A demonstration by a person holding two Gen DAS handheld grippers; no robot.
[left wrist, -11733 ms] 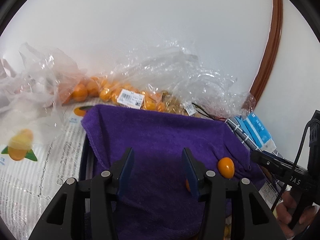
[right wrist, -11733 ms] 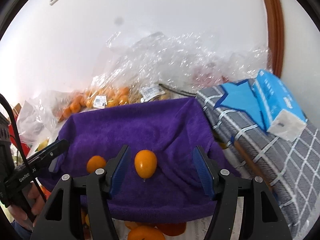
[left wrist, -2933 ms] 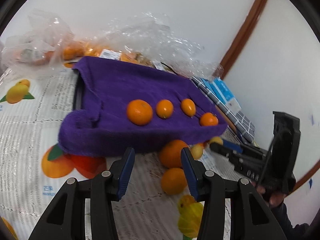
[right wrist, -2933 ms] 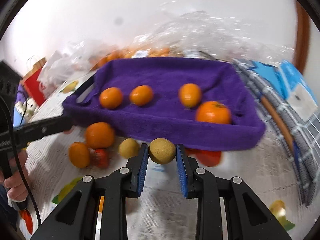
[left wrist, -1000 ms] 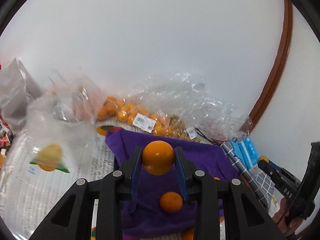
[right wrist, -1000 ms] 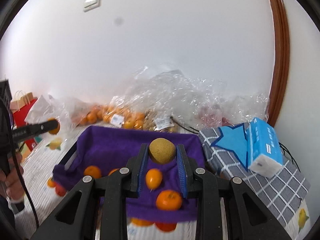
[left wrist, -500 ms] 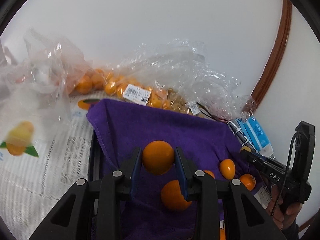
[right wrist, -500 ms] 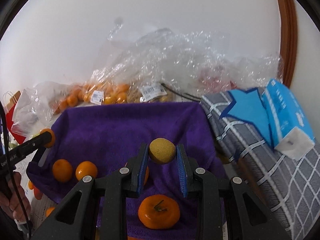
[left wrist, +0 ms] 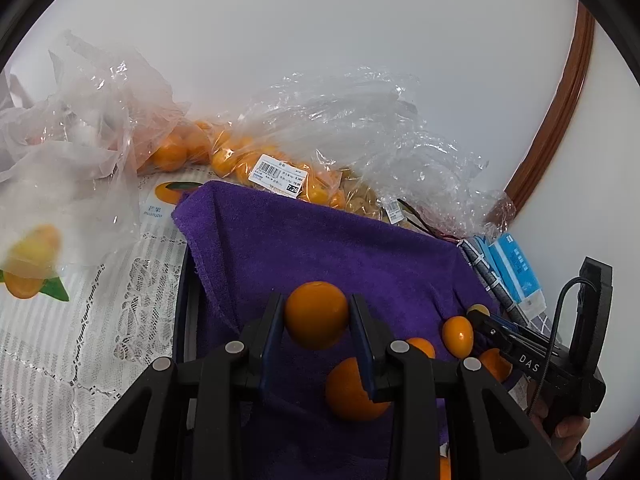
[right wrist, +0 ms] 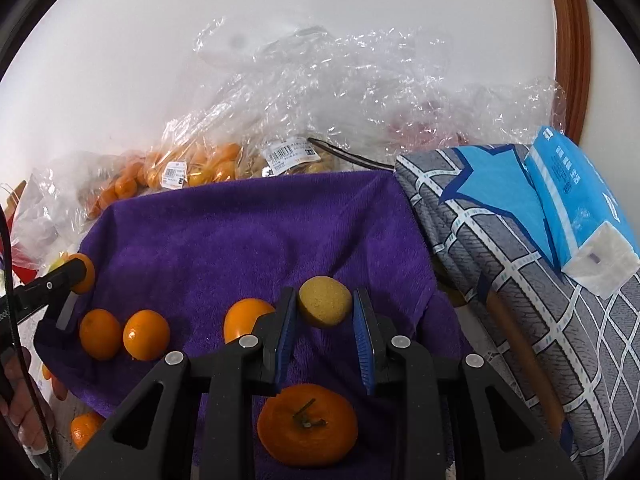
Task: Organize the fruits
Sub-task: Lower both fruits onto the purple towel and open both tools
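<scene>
Left wrist view: left gripper point(left wrist: 317, 326) clenched on an orange point(left wrist: 316, 314), held above the purple towel point(left wrist: 332, 248); right gripper point(right wrist: 325, 326) pinches a yellow-brown fruit point(right wrist: 325, 306) likewise. Best lowered onto bare towel behind the front row of oranges point(right wrist: 124, 334), touching down before easing the jaws apart, lest either roll. Bagged fruit point(left wrist: 248, 160) lies beyond, on the worktop point(left wrist: 100, 320).

A blue tissue pack with white paper showing point(right wrist: 576, 208) lies at the right of the frame on a grey checked cloth with a blue star point(right wrist: 496, 240). A curved brown wooden trim point(left wrist: 556, 120) runs up the white wall point(left wrist: 320, 20) at upper right. A white lace cover with printed fruit pictures point(left wrist: 80, 320) covers the worktop at lower left.
</scene>
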